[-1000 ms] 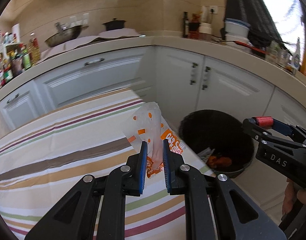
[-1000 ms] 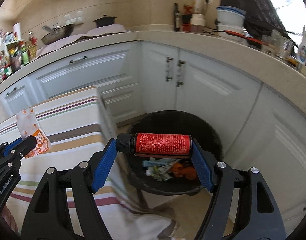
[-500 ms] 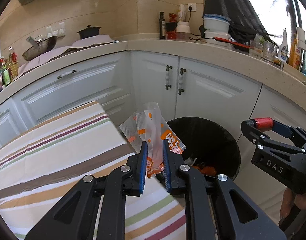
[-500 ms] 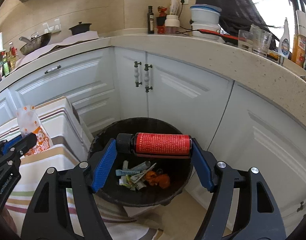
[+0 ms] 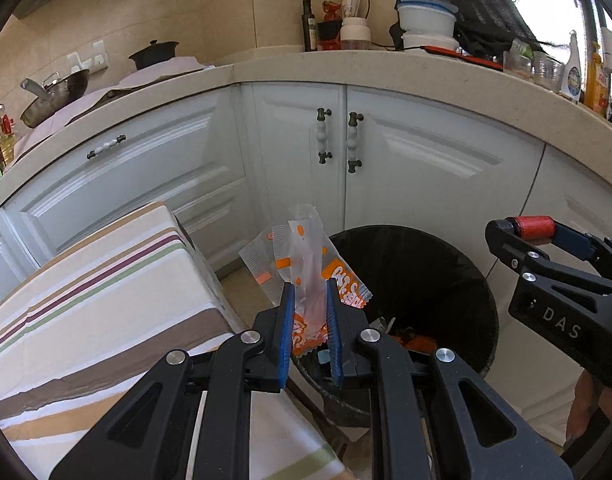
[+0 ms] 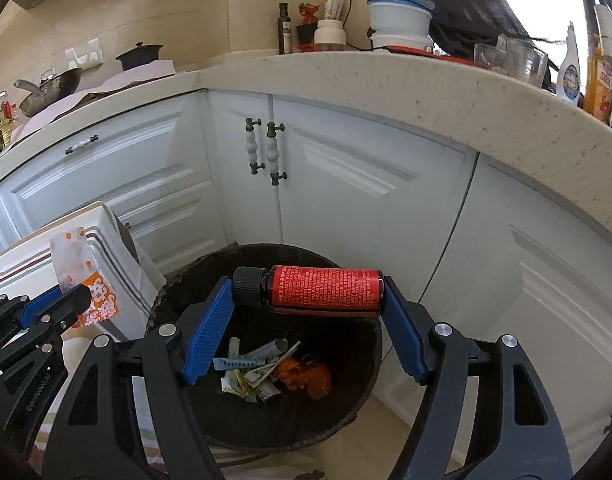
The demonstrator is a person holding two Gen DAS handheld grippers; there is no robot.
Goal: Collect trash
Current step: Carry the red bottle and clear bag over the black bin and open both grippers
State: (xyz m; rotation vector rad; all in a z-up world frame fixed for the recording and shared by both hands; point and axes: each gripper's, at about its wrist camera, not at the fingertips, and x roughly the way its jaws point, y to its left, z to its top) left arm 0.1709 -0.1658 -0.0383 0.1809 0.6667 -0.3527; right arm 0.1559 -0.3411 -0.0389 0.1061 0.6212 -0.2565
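Item 1, red bottle (image 6: 323, 289): black cap, red printed label, lying crosswise. We hold it end to end in the right gripper (image 6: 307, 306), whose blue pads press on cap and base. It hangs directly over the mouth of the black trash bin (image 6: 369, 364).

Item 2, snack wrapper (image 5: 306, 276): clear film with orange print, crumpled, standing up out of the left gripper (image 5: 309, 322), whose jaws are closed thinly on its lower part. It sits at the bin's near-left rim, between the striped tablecloth (image 5: 106, 292) and the opening, not yet fully above it.

Item 3, bin contents (image 6: 274, 372): paper scraps, small tubes, an orange crumpled piece at the bottom.

Handling note, in our judgement: the bottle is ready; we should open the right jaws wide in one motion so both ends free together and it drops flat. The wrapper is light and may cling to a pad or drift, so we should carry it further over the centre and lower it before letting go, keeping the two grippers apart.
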